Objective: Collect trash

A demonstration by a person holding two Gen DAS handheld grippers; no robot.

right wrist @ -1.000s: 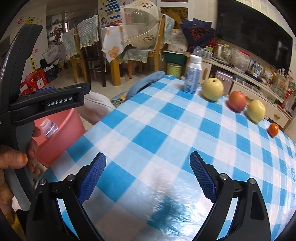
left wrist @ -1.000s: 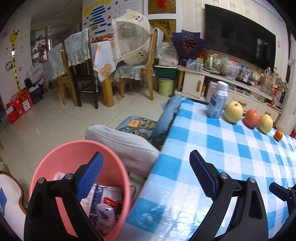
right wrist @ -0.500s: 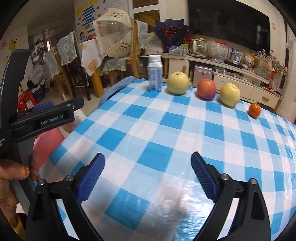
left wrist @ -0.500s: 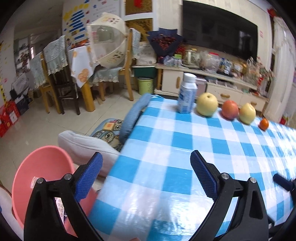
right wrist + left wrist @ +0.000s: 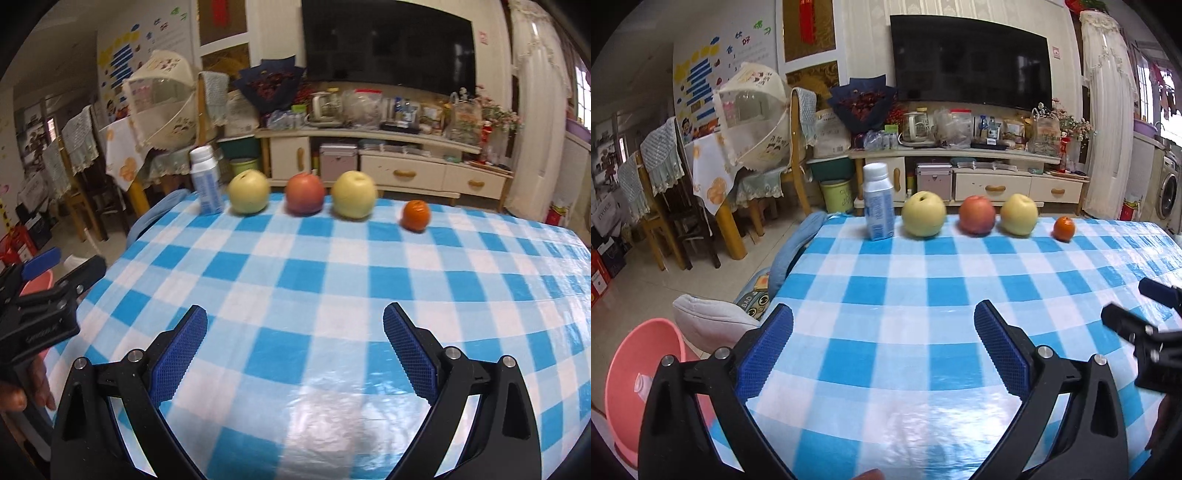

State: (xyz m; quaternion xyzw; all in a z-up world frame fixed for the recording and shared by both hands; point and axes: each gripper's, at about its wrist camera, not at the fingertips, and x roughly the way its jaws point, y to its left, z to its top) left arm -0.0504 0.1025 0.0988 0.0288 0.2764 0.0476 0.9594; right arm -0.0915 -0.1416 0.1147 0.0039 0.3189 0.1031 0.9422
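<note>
The white bottle (image 5: 878, 202) stands upright at the far edge of the checked surface (image 5: 923, 332), the only thing there likely to count as trash — it is judged to be what remains to be collected. Beside the bottle, away from the corner, a yellow apple (image 5: 923, 214), a red apple (image 5: 977, 215), another yellow apple (image 5: 1019, 215) and a small orange (image 5: 1064, 228) are lined up, probably as things to be left alone. The pink bin (image 5: 642, 384) is kept on the floor off the near corner, within easy reach.

The left gripper (image 5: 882, 347) is seen with jaws opening, nothing between them; the right gripper (image 5: 293, 350) is held with jaws apart and empty. The bottle's blue label cannot be read — "BAD" is legible on the owl mat (image 5: 755, 301) on the floor.
</note>
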